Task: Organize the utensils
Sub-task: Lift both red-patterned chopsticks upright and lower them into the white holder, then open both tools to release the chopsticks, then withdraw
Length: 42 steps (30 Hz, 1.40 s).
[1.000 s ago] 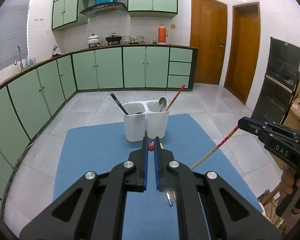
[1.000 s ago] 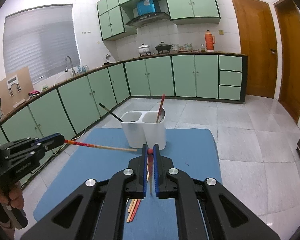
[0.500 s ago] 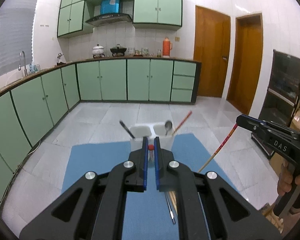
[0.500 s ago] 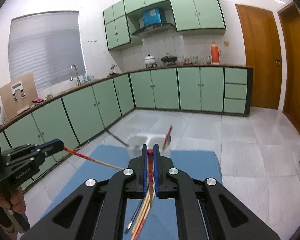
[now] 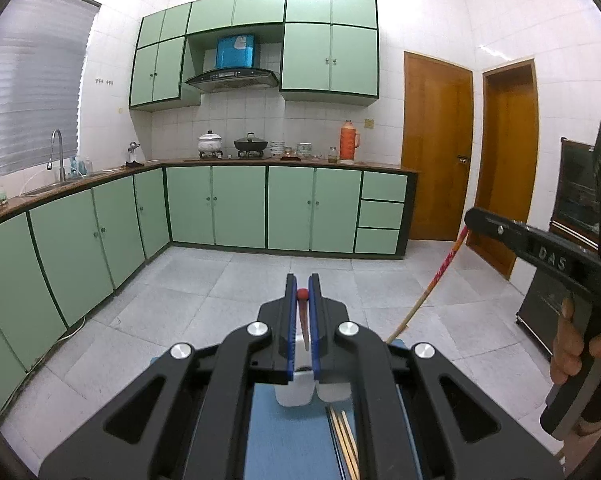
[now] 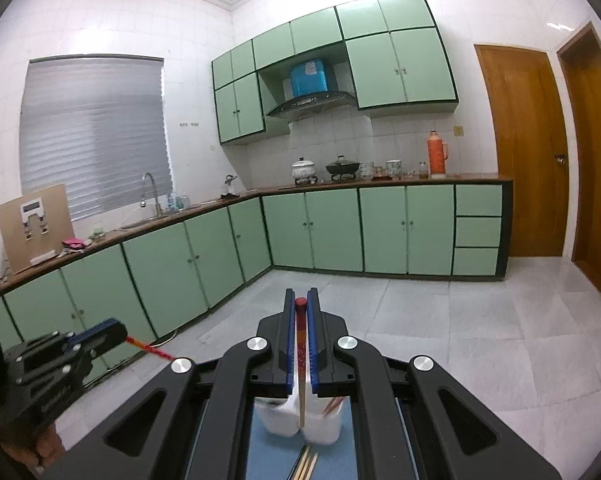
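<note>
My left gripper [image 5: 302,285] is shut on a red-tipped chopstick [image 5: 305,330] that hangs down between its blue pads. My right gripper [image 6: 300,300] is shut on a second red-tipped chopstick [image 6: 301,392], whose bare wooden end hangs over the white two-compartment holder [image 6: 278,420]. Both grippers are held well above the blue mat [image 5: 284,440]. In the left wrist view the right gripper [image 5: 471,216] comes in from the right with its chopstick [image 5: 434,282] slanting down. The holder [image 5: 294,394] shows low between the left gripper's fingers; a red chopstick [image 6: 333,405] stands in its right compartment.
Loose chopsticks [image 5: 344,440] lie on the mat in front of the holder. A hand [image 5: 572,352] grips the right gripper's handle. Green cabinets [image 6: 332,232], a counter with pots and a sink run along the far and left walls; tiled floor lies beyond the mat.
Both grippers have risen with their chopsticks still clamped. The holder and mat have slid down toward the bottom of both views, and more of the walls and upper cabinets shows.
</note>
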### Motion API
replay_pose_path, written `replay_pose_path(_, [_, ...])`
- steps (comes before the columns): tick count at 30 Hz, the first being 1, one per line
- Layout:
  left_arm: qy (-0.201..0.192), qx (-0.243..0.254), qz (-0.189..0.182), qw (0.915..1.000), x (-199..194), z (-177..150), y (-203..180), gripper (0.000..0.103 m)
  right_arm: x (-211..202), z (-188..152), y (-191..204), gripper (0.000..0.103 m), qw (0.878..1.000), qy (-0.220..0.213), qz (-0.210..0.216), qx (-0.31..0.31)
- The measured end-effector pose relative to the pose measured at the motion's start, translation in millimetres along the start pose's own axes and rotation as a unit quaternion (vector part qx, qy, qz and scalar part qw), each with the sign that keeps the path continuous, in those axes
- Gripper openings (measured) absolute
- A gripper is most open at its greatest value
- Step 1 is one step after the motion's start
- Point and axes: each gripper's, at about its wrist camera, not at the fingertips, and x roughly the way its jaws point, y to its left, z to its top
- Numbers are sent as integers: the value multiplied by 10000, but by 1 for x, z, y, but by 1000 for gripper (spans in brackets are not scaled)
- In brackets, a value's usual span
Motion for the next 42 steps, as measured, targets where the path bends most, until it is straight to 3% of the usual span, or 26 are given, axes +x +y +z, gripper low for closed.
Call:
replay_pose_path(6, [343, -42, -91, 9994, 47, 3, 5, 5, 53, 0, -7, 5, 9997, 132, -167, -79])
replay_pose_path(12, [701, -4, -129, 9975, 84, -5, 6, 5, 90, -23, -13, 5, 9991, 348, -235, -110])
replay_pose_path(20, [1173, 51, -120, 9930, 118, -28, 9, 6, 105, -54, -12, 6, 9973, 688, -173, -162])
replay_pose_path(22, [1254, 0, -125, 9920, 120, -33, 12, 15, 100, -60, -15, 8, 9973, 707, -173, -135])
replay_pose_path(24, [1228, -56, -102, 9924, 116, -37, 17, 29, 91, -64, -20, 16, 9975, 677, -210, -51])
replay_pose_path(26, [1178, -87, -103, 9929, 107, -41, 20, 34, 81, -67, -24, 27, 9977, 622, -279, 29])
replay_pose_path(31, [933, -130, -2, 9956, 76, -50, 25, 60, 39, -84, -33, 50, 9978, 460, -431, 194])
replay_pose_path(33, [811, -182, 33, 9965, 58, -57, 25, 75, 20, -95, -33, 65, 9976, 408, -522, 223])
replay_pose_path(36, [721, -240, 33, 9971, 33, -73, 24, 85, -7, -117, -30, 76, 9969, 417, -592, 299])
replay_pose_path(42, [952, -211, 126, 9952, 1, -119, 20, 91, -42, -172, -23, 86, 9933, 815, -637, 520])
